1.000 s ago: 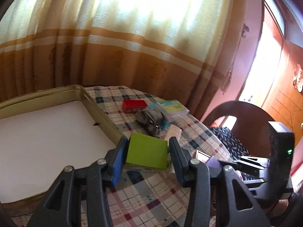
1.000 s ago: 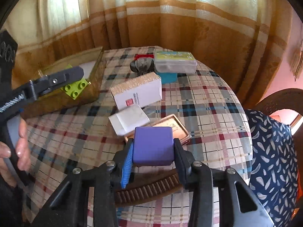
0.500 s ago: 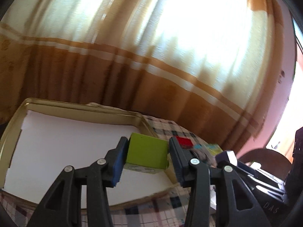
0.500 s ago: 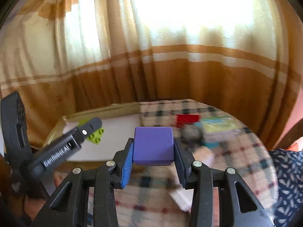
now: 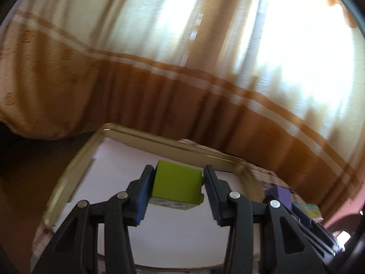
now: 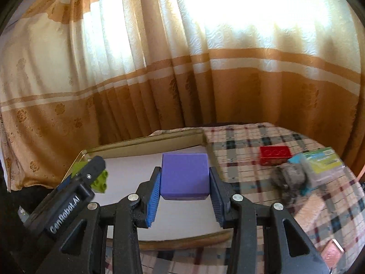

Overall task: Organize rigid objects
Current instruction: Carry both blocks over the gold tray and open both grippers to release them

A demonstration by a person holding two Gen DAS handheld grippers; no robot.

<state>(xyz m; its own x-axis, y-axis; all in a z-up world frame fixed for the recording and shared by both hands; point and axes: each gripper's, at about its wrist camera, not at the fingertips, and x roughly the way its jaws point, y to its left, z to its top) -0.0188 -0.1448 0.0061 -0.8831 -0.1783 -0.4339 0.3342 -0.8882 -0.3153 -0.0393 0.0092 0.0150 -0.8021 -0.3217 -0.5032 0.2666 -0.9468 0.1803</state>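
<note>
My left gripper (image 5: pixel 176 189) is shut on a lime-green toy brick (image 5: pixel 175 186) and holds it above the gold-rimmed tray (image 5: pixel 75 169) with a white lining. My right gripper (image 6: pixel 184 182) is shut on a purple cube (image 6: pixel 184 174) and holds it over the same tray (image 6: pixel 146 143). In the right wrist view the left gripper (image 6: pixel 86 182) with the green brick (image 6: pixel 100 181) is at the left. In the left wrist view the purple cube (image 5: pixel 279 194) shows at the right.
On the plaid tablecloth (image 6: pixel 251 141) right of the tray lie a red brick (image 6: pixel 275 155), a dark grey lump (image 6: pixel 289 178), a clear box with a green label (image 6: pixel 324 162), a pale box (image 6: pixel 312 210) and a copper-coloured tin (image 6: pixel 333 253). A curtain (image 6: pixel 159 68) hangs behind.
Both grippers have swung left from the cluttered table toward the tray, each still holding its block. The tray now lies under both.
</note>
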